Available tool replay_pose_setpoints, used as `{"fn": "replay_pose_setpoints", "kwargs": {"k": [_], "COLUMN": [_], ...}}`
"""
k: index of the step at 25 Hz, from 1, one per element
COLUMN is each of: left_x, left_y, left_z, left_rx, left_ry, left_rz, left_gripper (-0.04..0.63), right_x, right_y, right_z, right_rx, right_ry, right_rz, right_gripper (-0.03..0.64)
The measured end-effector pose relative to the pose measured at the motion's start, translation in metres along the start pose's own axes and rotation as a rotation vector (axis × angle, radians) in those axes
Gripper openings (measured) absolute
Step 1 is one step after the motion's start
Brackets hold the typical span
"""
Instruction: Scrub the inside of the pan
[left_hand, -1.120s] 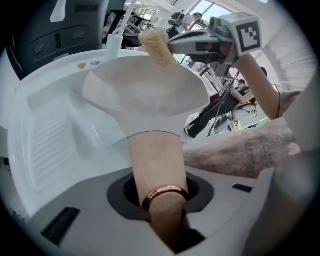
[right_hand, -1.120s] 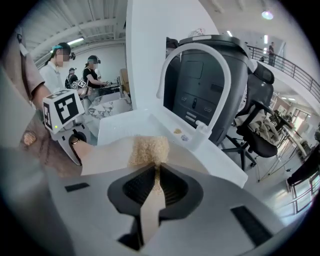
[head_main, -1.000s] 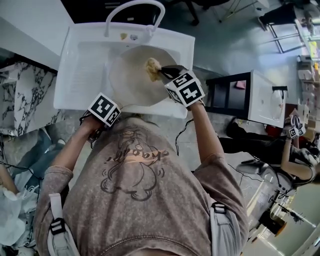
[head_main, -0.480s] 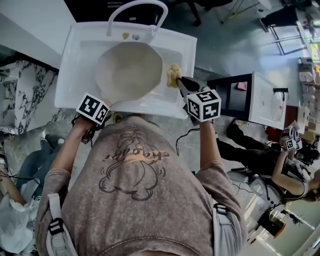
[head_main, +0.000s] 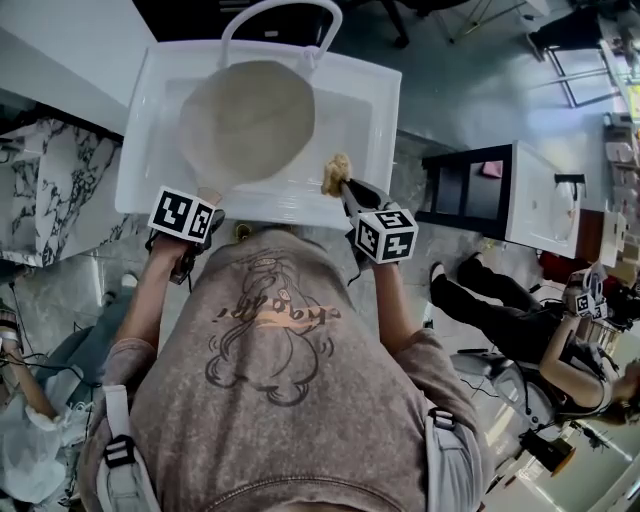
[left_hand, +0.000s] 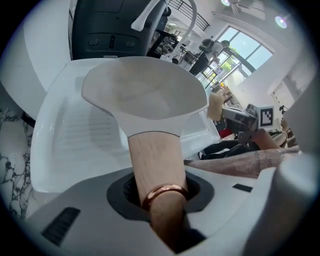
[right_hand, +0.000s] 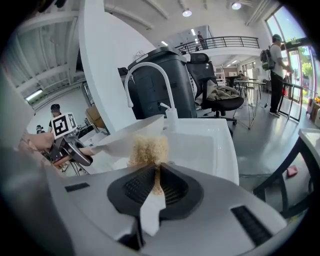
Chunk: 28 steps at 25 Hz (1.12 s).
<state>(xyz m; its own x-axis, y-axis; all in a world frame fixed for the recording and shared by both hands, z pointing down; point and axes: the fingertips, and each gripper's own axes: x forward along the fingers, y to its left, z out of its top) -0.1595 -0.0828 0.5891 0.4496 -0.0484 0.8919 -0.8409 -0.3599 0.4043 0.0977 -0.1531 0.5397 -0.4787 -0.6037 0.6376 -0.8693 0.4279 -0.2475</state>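
A cream-coloured pan (head_main: 245, 115) hangs tilted over the white sink (head_main: 365, 110). Its wooden handle (left_hand: 155, 160), with a copper ring, sits between the jaws of my left gripper (head_main: 205, 203), which is shut on it. In the left gripper view the pan's bowl (left_hand: 145, 92) faces me and my left gripper (left_hand: 157, 187) clamps the handle. My right gripper (head_main: 345, 188) is shut on a tan scrub sponge (head_main: 335, 172), outside the pan at the sink's front rim. The right gripper view shows the sponge (right_hand: 147, 149) in my right gripper (right_hand: 155, 175), with the pan's edge (right_hand: 127, 139) just beyond.
An arched white faucet (head_main: 280, 15) stands at the sink's back. A marble counter (head_main: 40, 190) lies to the left. At the right are a black and white cabinet (head_main: 500, 190) and another person (head_main: 560, 340) on the floor. An office chair (right_hand: 217, 85) stands behind the sink.
The right gripper lifted the sponge out of the pan, moved right, then drew back to the sink's front rim. The left gripper swung the pan left and farther back over the sink.
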Motion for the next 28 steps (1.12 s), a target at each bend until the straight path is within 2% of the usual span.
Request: {"fn": "replay_pose_setpoints", "kwargs": {"k": [6,10,16,23,28], "left_x": [-0.001,-0.005,-0.012,-0.017,-0.017], "left_y": [0.018,0.026,0.036,0.036,0.034], "left_z": [0.015,0.015,0.014,0.017,0.017], "left_rx": [-0.053,-0.087,-0.144,-0.156,-0.150], "left_ry": [-0.103,-0.139,-0.165,-0.175,-0.176], "left_rz": [0.081,0.119,0.111,0.107,0.108], "left_gripper": [0.118,0.118,0.120,0.120,0.121], "right_x": [0.017,0.024,0.031,0.032,0.033], "right_y": [0.007,0.011,0.015,0.014,0.015], "right_z": [-0.023,-0.028,-0.023,-0.022,-0.022], "right_rx": [0.045,0.059,0.056,0.102,0.082], "right_ry": [0.013,0.016,0.017,0.022,0.028], "right_rz": [0.001,0.000,0.006,0.015,0.009], "right_gripper": [0.044,0.044,0.044,0.044,0.043]}}
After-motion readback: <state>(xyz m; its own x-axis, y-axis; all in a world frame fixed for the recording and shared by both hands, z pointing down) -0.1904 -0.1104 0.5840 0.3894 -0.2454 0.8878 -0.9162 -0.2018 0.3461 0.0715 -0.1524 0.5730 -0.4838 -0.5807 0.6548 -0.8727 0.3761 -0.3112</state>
